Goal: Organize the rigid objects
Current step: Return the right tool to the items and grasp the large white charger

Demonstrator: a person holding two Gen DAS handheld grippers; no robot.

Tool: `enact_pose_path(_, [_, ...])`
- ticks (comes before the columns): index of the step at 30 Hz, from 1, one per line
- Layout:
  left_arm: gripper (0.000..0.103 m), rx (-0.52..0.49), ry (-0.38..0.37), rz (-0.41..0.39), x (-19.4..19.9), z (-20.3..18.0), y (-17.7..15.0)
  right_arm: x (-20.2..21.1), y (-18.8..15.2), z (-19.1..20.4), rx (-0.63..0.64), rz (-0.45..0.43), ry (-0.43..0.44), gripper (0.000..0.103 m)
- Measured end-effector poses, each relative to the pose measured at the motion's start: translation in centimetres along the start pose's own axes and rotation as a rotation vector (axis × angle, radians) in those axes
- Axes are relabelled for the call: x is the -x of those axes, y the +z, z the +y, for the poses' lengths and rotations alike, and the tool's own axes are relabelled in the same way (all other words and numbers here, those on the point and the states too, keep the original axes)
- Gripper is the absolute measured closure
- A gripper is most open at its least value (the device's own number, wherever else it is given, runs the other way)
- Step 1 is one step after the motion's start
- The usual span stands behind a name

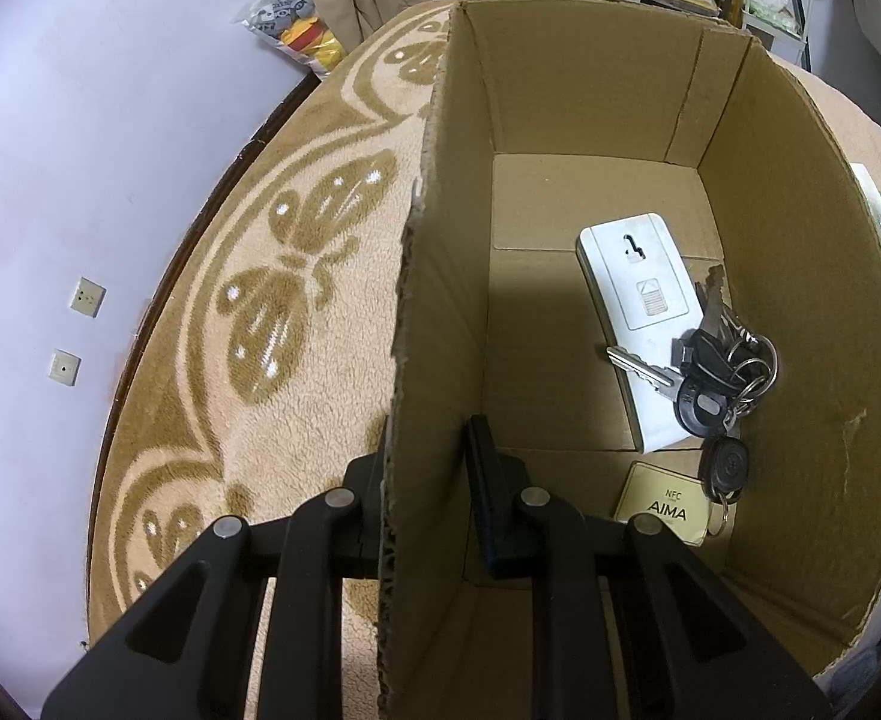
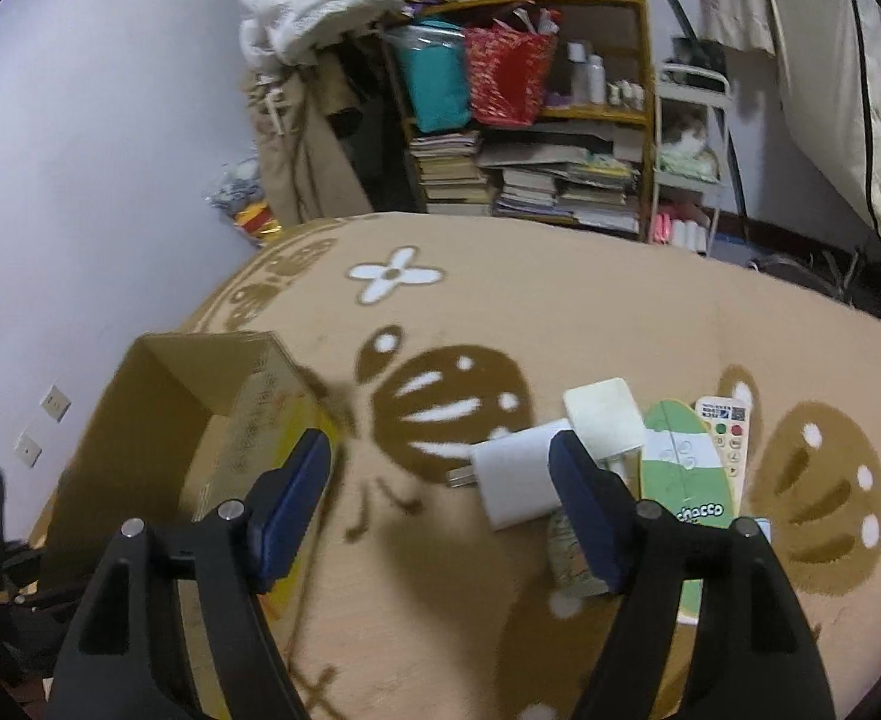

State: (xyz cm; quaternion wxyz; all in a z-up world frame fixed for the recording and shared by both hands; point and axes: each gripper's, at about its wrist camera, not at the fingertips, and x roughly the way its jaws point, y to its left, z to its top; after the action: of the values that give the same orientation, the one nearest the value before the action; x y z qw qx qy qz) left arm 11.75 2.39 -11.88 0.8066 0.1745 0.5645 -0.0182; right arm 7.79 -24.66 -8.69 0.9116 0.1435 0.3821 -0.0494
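Note:
An open cardboard box (image 1: 800,276) stands on a beige blanket with brown butterflies. Inside lie a white flat device (image 1: 638,312), a bunch of keys (image 1: 716,372) and a gold NFC tag (image 1: 662,504). My left gripper (image 1: 428,480) is shut on the box's left wall, one finger inside and one outside. My right gripper (image 2: 440,504) hangs open above the blanket, to the right of the box (image 2: 158,396). Just beyond its right finger lie a white charger plug (image 2: 518,480), a cream block (image 2: 605,417), a green card pack (image 2: 686,480) and a white remote (image 2: 731,438).
A small patterned item (image 2: 566,558) lies partly under the right finger. A pale wall (image 2: 80,180) runs along the blanket's left edge. A crowded bookshelf (image 2: 530,150) stands behind the far edge. A bag of toys (image 1: 296,24) sits by the wall.

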Motion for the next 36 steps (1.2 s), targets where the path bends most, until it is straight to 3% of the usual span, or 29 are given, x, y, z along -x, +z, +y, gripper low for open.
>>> enact_pose_path(5, [0.084,-0.002,0.009,-0.002,-0.1,0.0,0.0,-2.0,0.8,-1.5,-0.038,0.044,0.034,0.023])
enact_pose_path(15, [0.084,0.003,0.01,0.001,0.0,0.1,0.1,-5.4,1.5,-3.1,-0.017,0.114,0.005,0.024])
enact_pose_path(21, [0.084,0.009,0.003,0.003,0.0,0.2,0.1,-7.3,0.1,-3.8,-0.023,0.185,-0.022,0.032])
enact_pose_path(36, [0.084,0.006,0.004,0.002,0.0,0.2,0.1,-7.6,-0.3,-4.5,-0.045,0.229,-0.056,0.032])
